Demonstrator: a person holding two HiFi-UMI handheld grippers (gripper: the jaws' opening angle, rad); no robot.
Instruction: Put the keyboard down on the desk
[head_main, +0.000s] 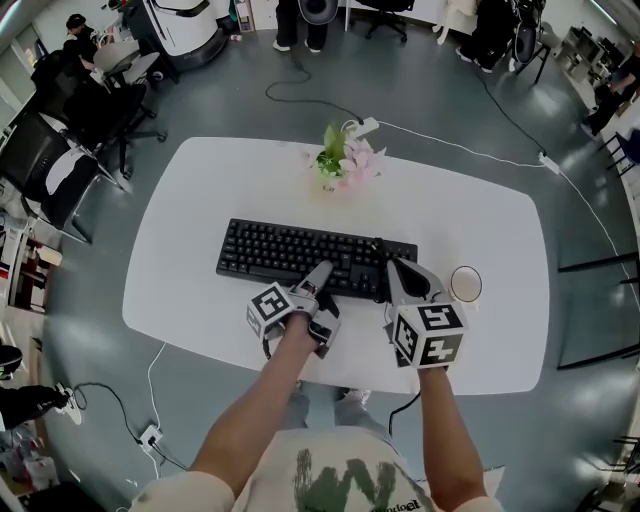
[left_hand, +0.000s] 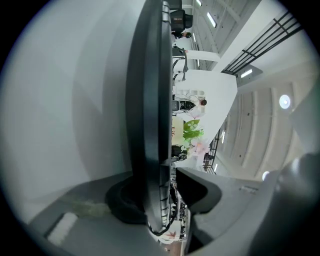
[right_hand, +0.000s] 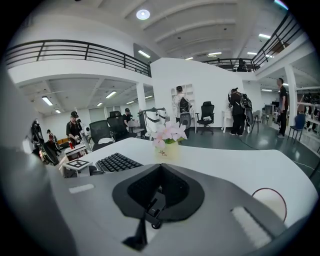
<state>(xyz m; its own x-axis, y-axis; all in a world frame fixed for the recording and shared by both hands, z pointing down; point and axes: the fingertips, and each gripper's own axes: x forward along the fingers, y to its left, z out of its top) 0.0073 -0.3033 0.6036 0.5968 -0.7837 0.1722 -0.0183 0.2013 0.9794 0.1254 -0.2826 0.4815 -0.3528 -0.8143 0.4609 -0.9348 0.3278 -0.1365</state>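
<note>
A black keyboard (head_main: 290, 255) lies flat on the white desk (head_main: 480, 210). My left gripper (head_main: 322, 272) reaches over its near edge, right of the middle. In the left gripper view the keyboard (left_hand: 150, 100) runs edge-on between the jaws of this gripper (left_hand: 162, 195). One pad lies against its underside, while a thin gap shows between the other pad and the keys, so the jaws stand open around it. My right gripper (head_main: 395, 268) sits at the keyboard's right end. Its jaws (right_hand: 157, 192) meet, shut on nothing, and the keyboard (right_hand: 116, 162) lies off to their left.
A pot of pink flowers (head_main: 343, 160) stands at the desk's far edge beside a white power strip (head_main: 365, 126). A round white cup (head_main: 466, 284) sits just right of my right gripper. Black chairs (head_main: 60, 170) stand left of the desk; people stand far behind.
</note>
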